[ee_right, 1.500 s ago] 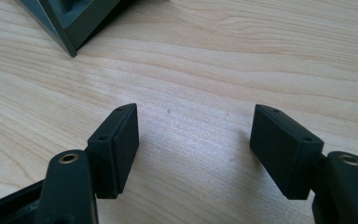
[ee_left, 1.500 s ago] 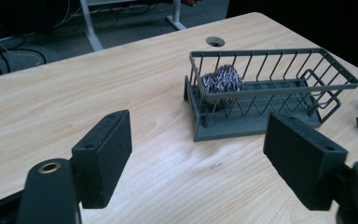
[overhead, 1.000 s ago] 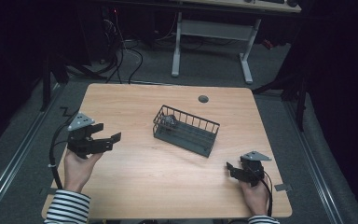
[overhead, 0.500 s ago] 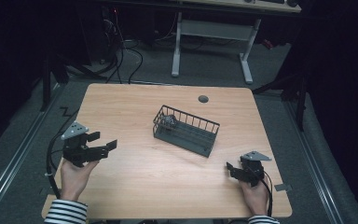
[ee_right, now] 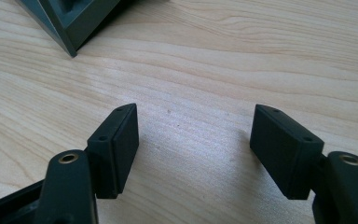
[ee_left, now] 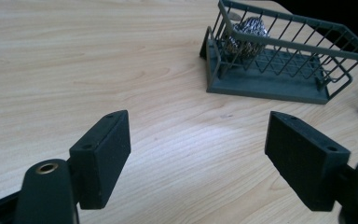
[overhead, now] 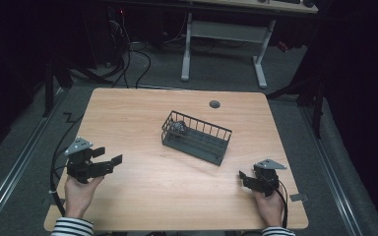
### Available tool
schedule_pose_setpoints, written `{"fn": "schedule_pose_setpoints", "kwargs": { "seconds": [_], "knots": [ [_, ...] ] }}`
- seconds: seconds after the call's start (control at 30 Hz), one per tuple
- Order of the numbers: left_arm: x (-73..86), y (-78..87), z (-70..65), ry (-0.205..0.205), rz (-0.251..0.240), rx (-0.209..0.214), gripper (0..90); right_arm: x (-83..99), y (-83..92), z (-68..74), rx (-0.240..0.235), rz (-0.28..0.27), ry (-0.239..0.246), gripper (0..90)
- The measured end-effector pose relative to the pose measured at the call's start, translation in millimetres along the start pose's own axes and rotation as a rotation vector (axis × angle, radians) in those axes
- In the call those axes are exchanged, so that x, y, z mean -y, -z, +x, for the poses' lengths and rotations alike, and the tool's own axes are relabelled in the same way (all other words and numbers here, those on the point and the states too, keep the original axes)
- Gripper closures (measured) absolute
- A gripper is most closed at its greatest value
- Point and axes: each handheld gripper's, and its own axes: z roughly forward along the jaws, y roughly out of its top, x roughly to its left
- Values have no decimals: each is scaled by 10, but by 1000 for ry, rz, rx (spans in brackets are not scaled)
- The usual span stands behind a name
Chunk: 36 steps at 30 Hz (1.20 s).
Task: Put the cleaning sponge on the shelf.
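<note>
A dark wire basket (overhead: 197, 137) stands near the middle of the wooden table (overhead: 142, 201), with a steel-wool ball (overhead: 178, 128) in its left end. My left gripper (overhead: 108, 157) is held low over the table's left side, open and empty, pointing at the basket (ee_left: 279, 70) and the ball (ee_left: 249, 30). Its jaws (ee_left: 198, 135) stand wide apart over bare wood. My right gripper (overhead: 243, 178) rests near the front right corner, also open and empty. Between its jaws (ee_right: 193, 128) is bare wood, and a corner of the basket (ee_right: 70, 18) lies ahead at the upper left.
A round cable grommet (overhead: 214, 104) sits near the table's far edge. Behind the table stand a white desk frame (overhead: 224, 49) and floor cables (overhead: 128, 59). A small grey tab (overhead: 298, 197) lies at the right front edge. Bare wood surrounds the basket.
My left gripper has sunk and come back toward the table's near left edge, jaws unchanged. The right gripper, basket and ball have kept still.
</note>
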Motion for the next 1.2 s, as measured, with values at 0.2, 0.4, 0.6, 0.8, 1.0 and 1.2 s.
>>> {"fn": "schedule_pose_setpoints", "kwargs": {
  "seconds": [0.2, 0.4, 0.6, 0.8, 1.0, 1.2],
  "knots": [
    [79, -33, 13, 25, 21, 6, 238, 0, 0, 0, 0, 0, 0, 328],
    [147, -79, 12, 31, 34, 3, 238, 0, 0, 0, 0, 0, 0, 328],
    [190, -143, -14, 8, 66, 8, 236, 0, 0, 0, 0, 0, 0, 328],
    [237, -214, -43, -8, 102, -3, 236, 0, 0, 0, 0, 0, 0, 328],
    [302, -283, -49, -22, 130, -32, 239, 0, 0, 0, 0, 0, 0, 328],
    [366, -337, -17, -22, 141, -44, 239, 0, 0, 0, 0, 0, 0, 328]
  ]
}}
